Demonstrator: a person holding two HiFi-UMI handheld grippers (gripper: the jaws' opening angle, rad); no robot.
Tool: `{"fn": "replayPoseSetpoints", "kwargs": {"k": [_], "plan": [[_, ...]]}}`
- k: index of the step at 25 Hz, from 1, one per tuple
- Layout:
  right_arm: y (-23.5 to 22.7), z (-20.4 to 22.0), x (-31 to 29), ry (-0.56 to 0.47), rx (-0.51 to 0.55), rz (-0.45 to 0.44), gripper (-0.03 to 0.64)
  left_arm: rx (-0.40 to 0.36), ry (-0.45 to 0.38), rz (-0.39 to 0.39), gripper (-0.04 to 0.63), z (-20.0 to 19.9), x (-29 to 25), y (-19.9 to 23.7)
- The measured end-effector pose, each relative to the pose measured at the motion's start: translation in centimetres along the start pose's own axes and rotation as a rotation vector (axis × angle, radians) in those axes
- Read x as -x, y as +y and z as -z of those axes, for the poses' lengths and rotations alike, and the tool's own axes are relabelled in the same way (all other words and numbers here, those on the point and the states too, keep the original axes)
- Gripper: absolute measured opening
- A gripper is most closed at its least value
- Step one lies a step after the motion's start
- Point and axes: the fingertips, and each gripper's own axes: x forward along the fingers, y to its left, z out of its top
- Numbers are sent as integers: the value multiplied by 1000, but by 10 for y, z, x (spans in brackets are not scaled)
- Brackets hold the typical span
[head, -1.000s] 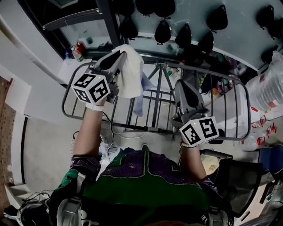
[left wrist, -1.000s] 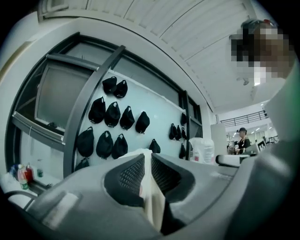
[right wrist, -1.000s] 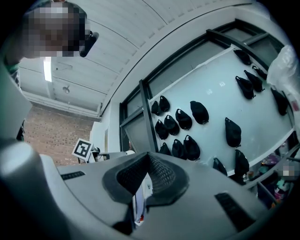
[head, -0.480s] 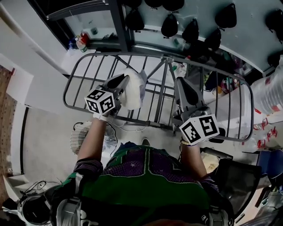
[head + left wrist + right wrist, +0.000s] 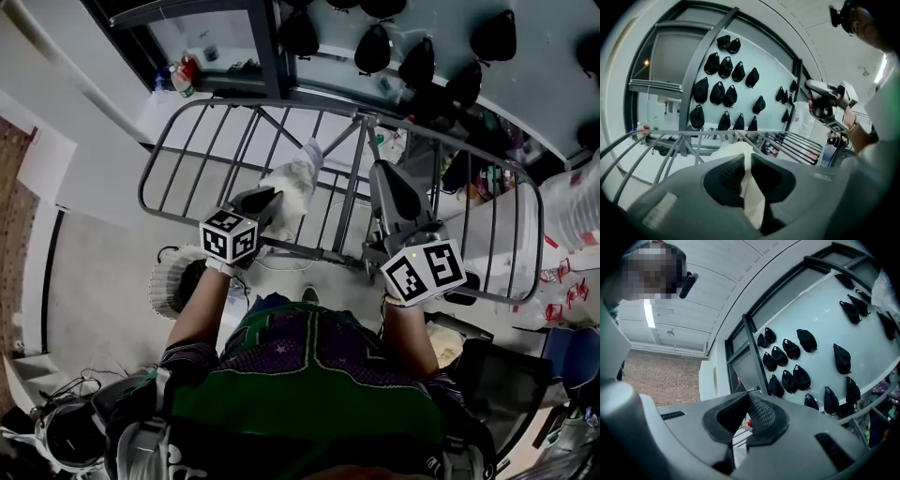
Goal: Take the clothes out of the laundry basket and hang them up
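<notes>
Centre-left of the head view, your left gripper [image 5: 266, 196] pinches the white cloth [image 5: 296, 178], which extends up-right over the drying rack [image 5: 176, 167]. Your right gripper [image 5: 382, 176] is closed and empty.

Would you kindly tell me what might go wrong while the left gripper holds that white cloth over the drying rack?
The left gripper pinches only a bunched fold of the white cloth, so on release it may drop between the bars of the drying rack. The right gripper is shut and empty, so the cloth may hang crumpled rather than spread.
</notes>
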Motion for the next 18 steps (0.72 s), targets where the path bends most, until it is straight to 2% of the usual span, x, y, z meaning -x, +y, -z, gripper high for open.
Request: {"fn": "replayPoseSetpoints", "kwargs": {"k": [4, 9, 12, 18], "plan": [[1, -1, 1, -5, -3, 0, 2, -45, 86, 38, 51, 22, 2, -33], [1, -2, 5, -13, -4, 4, 1, -41, 102, 90, 44, 41, 11, -68], [0, 0, 6, -13, -10, 11, 1, -10, 101, 75, 43, 57, 12, -68], [14, 5, 1, 0, -8, 13, 1, 2, 60, 14, 53, 75, 28, -58]]}}
